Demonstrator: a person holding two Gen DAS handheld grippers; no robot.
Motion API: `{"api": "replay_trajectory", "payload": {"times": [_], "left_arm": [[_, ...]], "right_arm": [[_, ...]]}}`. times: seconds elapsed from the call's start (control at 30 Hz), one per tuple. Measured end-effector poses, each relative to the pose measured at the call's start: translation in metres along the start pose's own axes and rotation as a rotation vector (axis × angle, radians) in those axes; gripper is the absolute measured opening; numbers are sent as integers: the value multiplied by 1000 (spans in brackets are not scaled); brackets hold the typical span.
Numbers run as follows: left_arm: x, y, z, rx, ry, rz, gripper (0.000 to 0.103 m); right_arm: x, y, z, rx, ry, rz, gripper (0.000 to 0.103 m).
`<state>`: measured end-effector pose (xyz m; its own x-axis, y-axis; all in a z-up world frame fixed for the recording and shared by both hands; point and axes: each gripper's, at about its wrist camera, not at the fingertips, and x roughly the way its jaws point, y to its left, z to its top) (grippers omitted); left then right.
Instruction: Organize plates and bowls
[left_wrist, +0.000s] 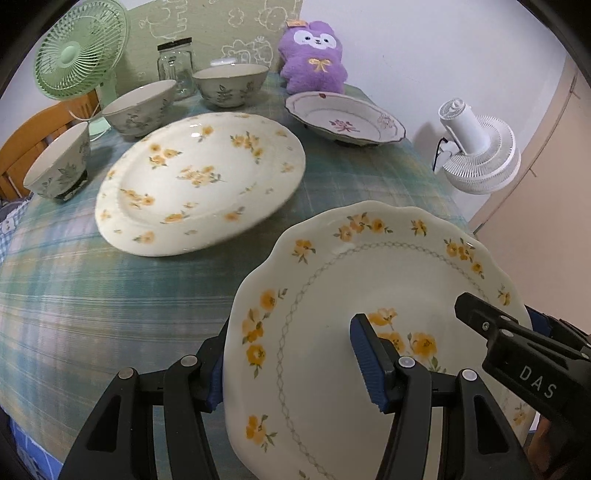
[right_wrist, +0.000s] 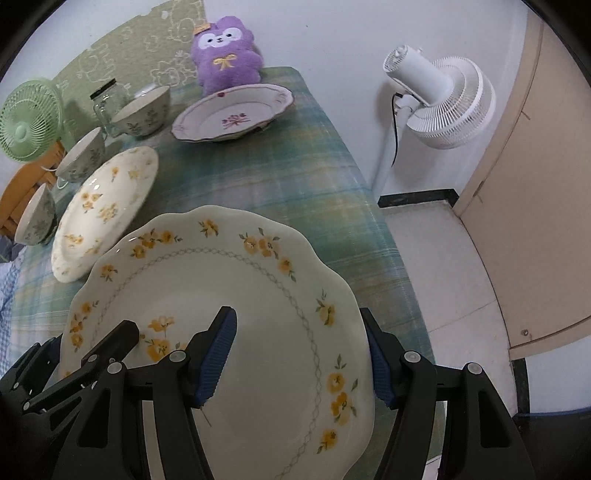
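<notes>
Over the near edge of the table (left_wrist: 92, 295), both grippers carry one scalloped plate (left_wrist: 369, 280) between them. Left gripper (left_wrist: 291, 369) has its jaws clenched across the plate's left rim, one blue pad under the edge, the other pressed on the plate's face. Right gripper (right_wrist: 303, 358) does the same on the right rim, jaws grasping that edge from above and below. The plate looks raised off the plaid cloth and tilted a little, yellow flowers facing up.

Just beyond the scalloped plate lies a big round plate (left_wrist: 199, 181) with yellow blossoms, flat on the table. Further back from it, to the right, sits a plate with a red flower (left_wrist: 343, 118) in its well. To the left of the round plate, three bowls (left_wrist: 140, 110) with grey leaf prints stand in a curved row, all upright. Behind the bowls stands a glass jar (left_wrist: 176, 66), and past the far plate a purple plush (left_wrist: 314, 59) leans on the wall. Green fan (left_wrist: 77, 48) at the table's back left; white fan (left_wrist: 480, 147) on the floor to the right.
</notes>
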<state>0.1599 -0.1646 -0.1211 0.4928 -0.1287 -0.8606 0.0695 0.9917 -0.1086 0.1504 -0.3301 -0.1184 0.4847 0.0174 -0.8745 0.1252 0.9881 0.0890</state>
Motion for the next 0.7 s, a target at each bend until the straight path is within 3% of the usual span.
{"api": "replay_trajectory", "payload": {"times": [0.53,0.7], "left_arm": [[16,-13,0,-22,-6,44,62],[8,-16,2,-19,13,73,65]], "right_arm": [[26,-12,1,-26,19,14,69],[27,-12,5,-42,62,30,70]]}}
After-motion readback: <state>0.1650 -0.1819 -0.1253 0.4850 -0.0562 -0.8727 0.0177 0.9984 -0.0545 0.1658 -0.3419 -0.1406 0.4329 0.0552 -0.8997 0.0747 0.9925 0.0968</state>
